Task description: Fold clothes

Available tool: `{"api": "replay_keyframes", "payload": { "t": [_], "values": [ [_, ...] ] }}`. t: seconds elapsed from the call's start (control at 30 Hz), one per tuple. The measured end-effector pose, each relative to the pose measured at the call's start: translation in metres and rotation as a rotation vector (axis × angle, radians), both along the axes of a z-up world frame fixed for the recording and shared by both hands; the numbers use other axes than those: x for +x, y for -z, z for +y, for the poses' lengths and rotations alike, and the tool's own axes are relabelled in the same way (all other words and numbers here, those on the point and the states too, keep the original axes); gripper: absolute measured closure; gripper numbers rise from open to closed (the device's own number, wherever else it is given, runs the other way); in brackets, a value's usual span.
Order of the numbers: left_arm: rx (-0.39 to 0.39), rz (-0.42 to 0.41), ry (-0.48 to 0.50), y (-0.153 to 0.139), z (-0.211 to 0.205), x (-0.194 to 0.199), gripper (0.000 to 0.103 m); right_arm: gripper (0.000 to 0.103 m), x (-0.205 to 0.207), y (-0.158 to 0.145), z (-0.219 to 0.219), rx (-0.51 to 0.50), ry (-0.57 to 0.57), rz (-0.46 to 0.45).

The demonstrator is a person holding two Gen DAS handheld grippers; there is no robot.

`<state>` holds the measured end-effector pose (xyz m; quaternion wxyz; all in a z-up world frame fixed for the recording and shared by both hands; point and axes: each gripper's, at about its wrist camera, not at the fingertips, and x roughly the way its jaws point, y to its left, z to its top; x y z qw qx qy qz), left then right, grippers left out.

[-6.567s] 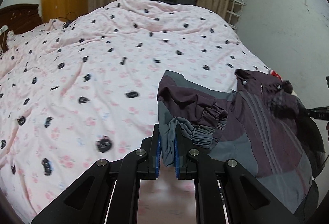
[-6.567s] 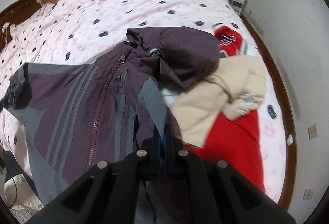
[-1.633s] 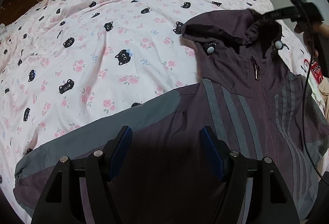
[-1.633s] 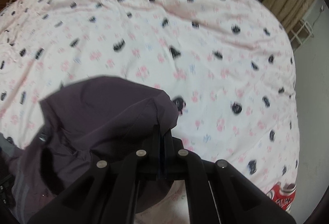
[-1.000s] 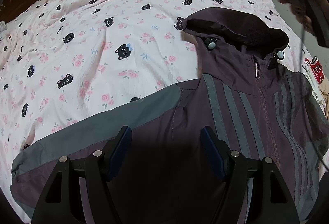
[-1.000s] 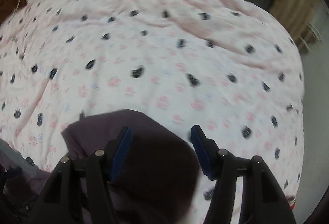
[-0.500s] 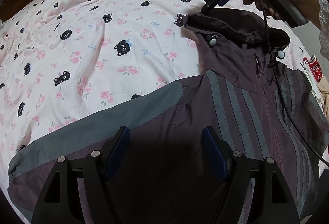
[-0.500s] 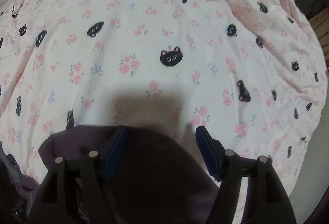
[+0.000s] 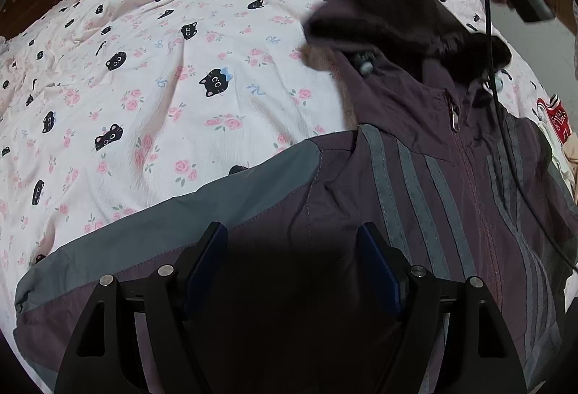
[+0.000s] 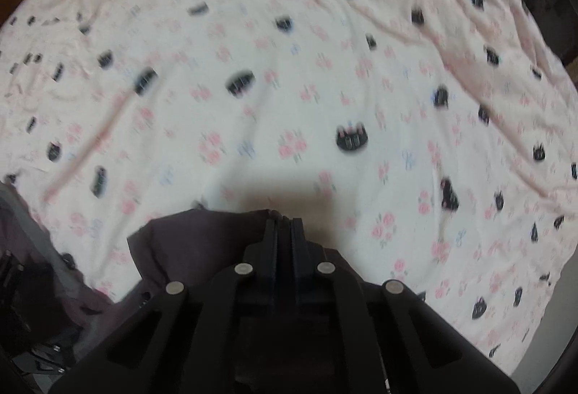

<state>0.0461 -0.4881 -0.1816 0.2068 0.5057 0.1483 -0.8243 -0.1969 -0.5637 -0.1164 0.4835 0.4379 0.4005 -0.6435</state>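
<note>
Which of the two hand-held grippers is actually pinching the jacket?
The right hand-held gripper, shut on the jacket's hood; the left hand-held gripper gapes open above the jacket.

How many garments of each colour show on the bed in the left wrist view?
Purple and grey jacket: 1
Red garment: 1, only an edge at the right
Beige garment: 1, only an edge at the right
Total: 3
</note>
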Motion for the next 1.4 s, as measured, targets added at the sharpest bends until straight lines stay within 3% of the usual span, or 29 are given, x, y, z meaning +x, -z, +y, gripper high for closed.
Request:
{"api": "replay_keyframes", "payload": {
  "t": [0.17, 0.27, 0.57, 0.63, 0.73, 0.83, 1.0, 1.2, 1.27, 1.4],
  "values": [
    [0.002, 0.001, -0.001, -0.001, -0.001, 0.001, 0.032, 0.097, 0.022, -0.042, -0.024, -0.148, -0.081, 0.021],
    [0.005, 0.0, -0.002, -0.001, -0.001, 0.001, 0.032, 0.097, 0.034, -0.048, -0.04, -0.188, -0.095, 0.03],
    [0.007, -0.006, 0.0, -0.001, -0.003, 0.003, 0.032, 0.096, 0.033, 0.024, -0.057, -0.093, 0.002, 0.119],
    [0.01, -0.007, 0.001, 0.0, -0.003, 0.003, 0.032, 0.085, 0.03, 0.034, -0.058, -0.077, 0.029, 0.131],
    [0.008, -0.012, 0.002, -0.001, -0.003, 0.002, 0.032, 0.058, 0.026, 0.035, -0.054, -0.082, 0.075, 0.145],
    [-0.002, -0.013, 0.003, -0.004, -0.002, 0.002, 0.032, 0.053, 0.021, 0.015, -0.04, -0.142, 0.107, 0.145],
    [-0.03, 0.014, -0.004, -0.015, 0.001, 0.009, 0.032, 0.052, 0.028, -0.031, 0.016, -0.249, 0.13, 0.147],
    [-0.101, 0.042, -0.007, -0.031, 0.017, 0.041, 0.032, 0.049, 0.088, -0.069, 0.14, -0.336, 0.144, 0.144],
    [-0.119, 0.039, -0.001, -0.035, 0.027, 0.059, 0.032, 0.039, 0.113, -0.072, 0.187, -0.344, 0.15, 0.105],
    [-0.149, 0.033, 0.008, -0.046, 0.054, 0.097, 0.032, 0.038, 0.169, -0.064, 0.266, -0.329, 0.163, 0.035]
  ]
}}
